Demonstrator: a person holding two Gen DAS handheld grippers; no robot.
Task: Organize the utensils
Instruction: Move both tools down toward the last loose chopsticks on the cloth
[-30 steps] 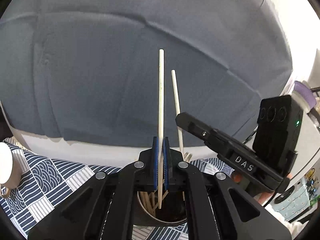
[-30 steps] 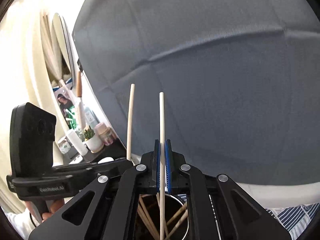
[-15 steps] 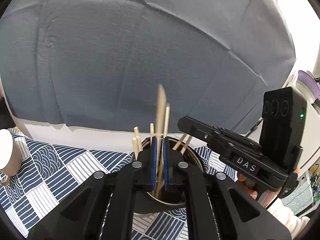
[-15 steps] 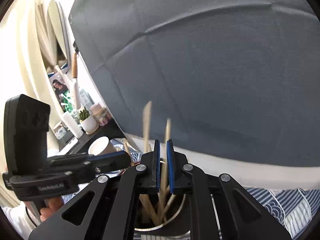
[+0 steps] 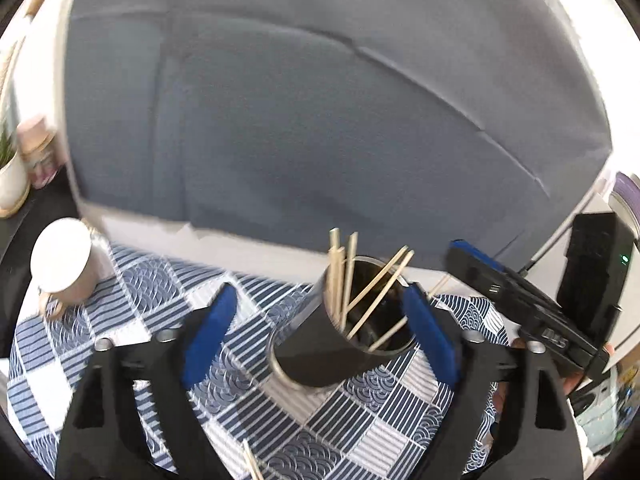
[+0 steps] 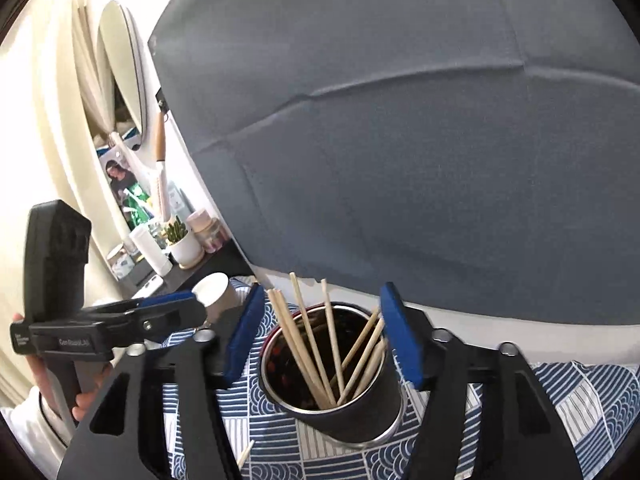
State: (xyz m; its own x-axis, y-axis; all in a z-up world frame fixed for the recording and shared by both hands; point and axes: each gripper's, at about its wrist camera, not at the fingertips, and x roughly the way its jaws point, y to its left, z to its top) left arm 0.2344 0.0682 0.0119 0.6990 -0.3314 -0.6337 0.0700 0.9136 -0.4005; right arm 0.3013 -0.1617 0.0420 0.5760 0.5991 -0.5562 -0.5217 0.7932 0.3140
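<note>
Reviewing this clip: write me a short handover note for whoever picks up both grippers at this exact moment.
Left gripper: open, empty, jaws spread either side of the metal cup.
Right gripper: open, empty, also over the cup.
Done: a bundle of wooden chopsticks stands in the cup on the blue patterned tablecloth.
Left: one loose chopstick lies on the cloth at the near edge; its tip shows in the right view too. Paper cup sits left, untouched.

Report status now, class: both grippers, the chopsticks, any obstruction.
Left gripper open, empty. Right gripper open, empty. Chopsticks standing loose in the metal cup; one stray chopstick on the tablecloth. Nothing blocking.
</note>
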